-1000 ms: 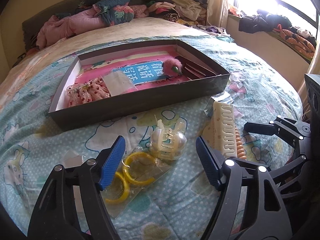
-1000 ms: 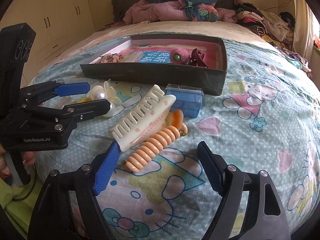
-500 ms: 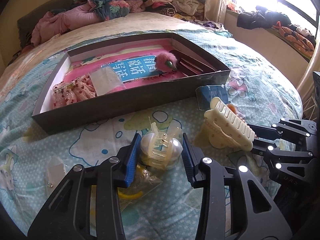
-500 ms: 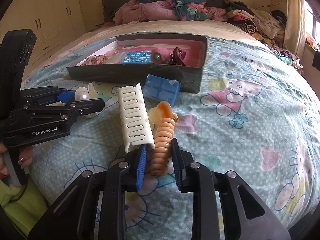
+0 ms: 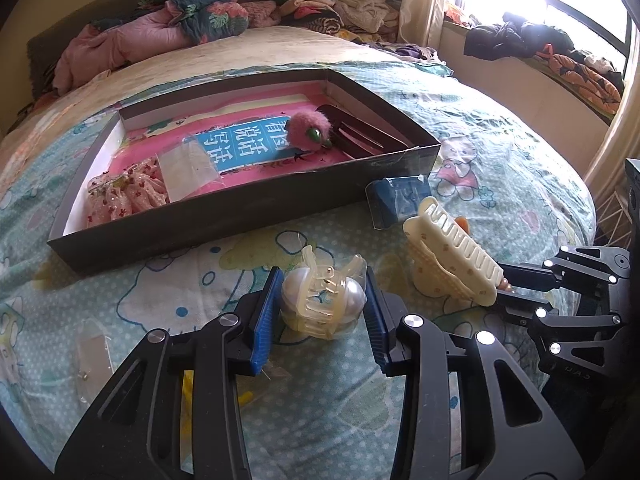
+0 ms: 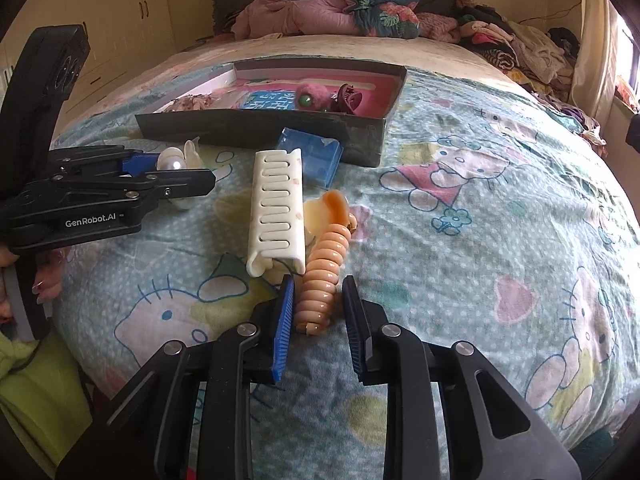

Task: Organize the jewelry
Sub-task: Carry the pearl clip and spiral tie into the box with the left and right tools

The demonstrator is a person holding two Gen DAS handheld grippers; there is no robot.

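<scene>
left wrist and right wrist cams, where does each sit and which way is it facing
Left wrist: on the left gripper, angled down the bed toward the dark tray; its jaws clamp the pearl claw clip.
Right wrist: on the right gripper, same heading; its jaws are closing around the peach ridged clip; a hand shows.
Shared: tray, cream comb clip, blue box, each other's gripper.
</scene>
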